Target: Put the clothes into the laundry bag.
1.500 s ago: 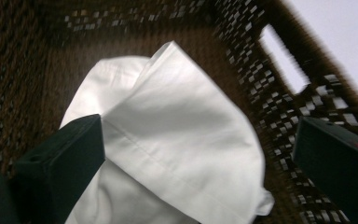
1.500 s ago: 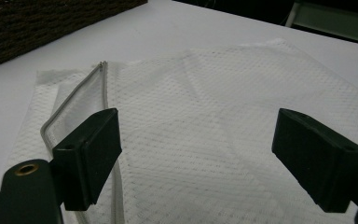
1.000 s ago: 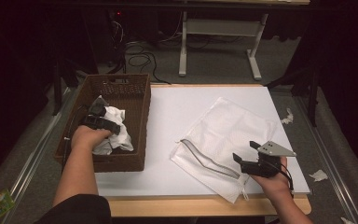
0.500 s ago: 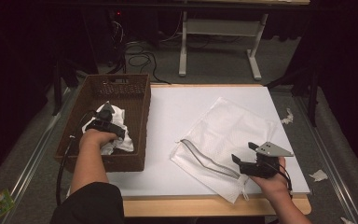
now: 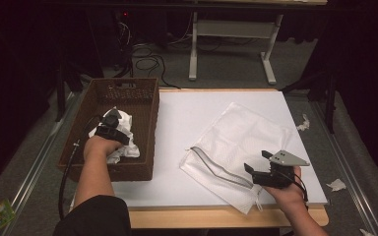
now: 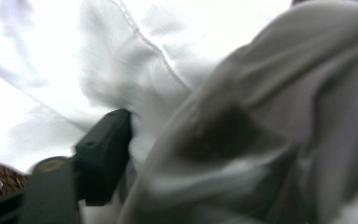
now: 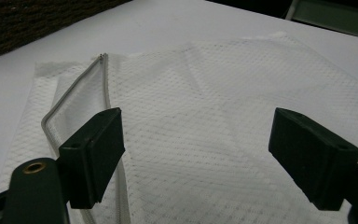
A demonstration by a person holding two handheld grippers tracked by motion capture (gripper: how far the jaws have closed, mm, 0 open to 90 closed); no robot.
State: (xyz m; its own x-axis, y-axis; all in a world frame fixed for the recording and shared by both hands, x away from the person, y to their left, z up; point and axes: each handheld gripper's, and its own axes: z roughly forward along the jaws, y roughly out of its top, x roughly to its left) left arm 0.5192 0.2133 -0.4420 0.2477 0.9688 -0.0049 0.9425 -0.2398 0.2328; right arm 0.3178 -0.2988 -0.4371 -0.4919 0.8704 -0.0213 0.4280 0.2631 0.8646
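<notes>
White tabletop ahead, wicker basket [image 5: 142, 128] at far left. My left gripper [image 5: 112, 129] has just been closing into the crumpled white garment [image 5: 123, 147] there; I can't tell if it's pinched yet. Right gripper [image 5: 258, 173] hovers released over the mesh laundry bag [image 5: 246, 132]. I'd bite deep into a fold before lifting.
</notes>
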